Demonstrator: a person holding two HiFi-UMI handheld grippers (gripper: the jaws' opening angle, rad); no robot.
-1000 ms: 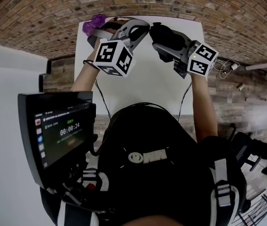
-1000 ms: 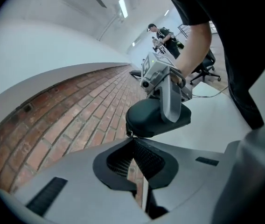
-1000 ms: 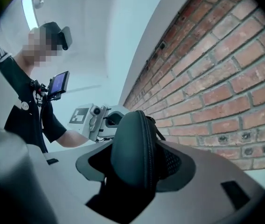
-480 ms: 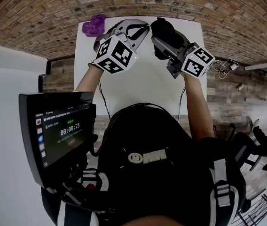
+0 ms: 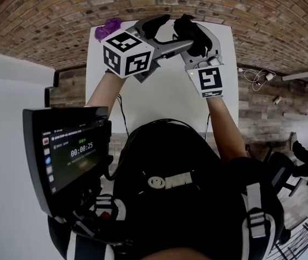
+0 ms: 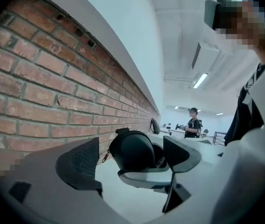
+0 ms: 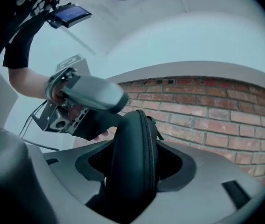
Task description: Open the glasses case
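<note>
A black zippered glasses case (image 7: pixel 133 162) stands on edge between the pads of my right gripper (image 7: pixel 135 167), which is shut on it above the white table (image 5: pixel 159 99). In the head view the case (image 5: pixel 188 32) is at the table's far edge, ahead of the right gripper (image 5: pixel 196 39). My left gripper (image 5: pixel 167 36) is just left of it and points at it. Its jaws have just been opening. In the left gripper view the wide fingers (image 6: pixel 80 164) flank the case (image 6: pixel 133 148) without pressing on it, so the left gripper (image 6: pixel 131 160) is open.
A purple object (image 5: pixel 109 25) lies at the table's far left corner, against the brick wall (image 5: pixel 45 20). A screen (image 5: pixel 67 150) hangs on the person's chest rig. A second person (image 6: pixel 191 122) stands far off in the room.
The left gripper has risen and rolled, and its jaws have gone from shut to wide open. The right gripper has rolled with the case, so its marker cube now faces the head camera.
</note>
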